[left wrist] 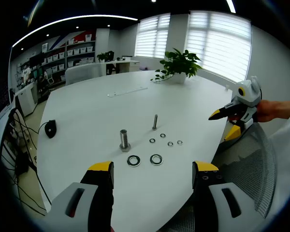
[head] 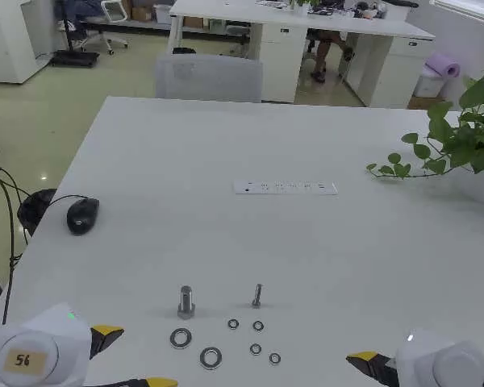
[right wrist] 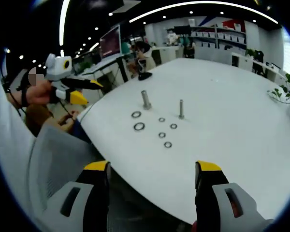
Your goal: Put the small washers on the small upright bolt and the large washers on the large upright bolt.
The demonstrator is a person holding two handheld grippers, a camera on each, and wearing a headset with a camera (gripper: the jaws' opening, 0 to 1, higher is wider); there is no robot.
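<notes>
jaws spread and empty on left gripper [head: 137,356] and right gripper [right wrist: 153,166]; large washers [head: 181,338] flat just in front of large bolt [head: 185,301], nearer left.

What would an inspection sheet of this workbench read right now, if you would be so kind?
Surface: white table, no spills seen.
Job's things: large bolt and small bolt upright, no washers on them; two large washers and four small washers lie flat nearby.
Clutter: mouse, power strip, plant.
Grippers: left tool and right tool open, holding nothing, off the near edge.
Cables: black cables at the table's left edge.
Surroundings: grey chair, office desks beyond.
</notes>
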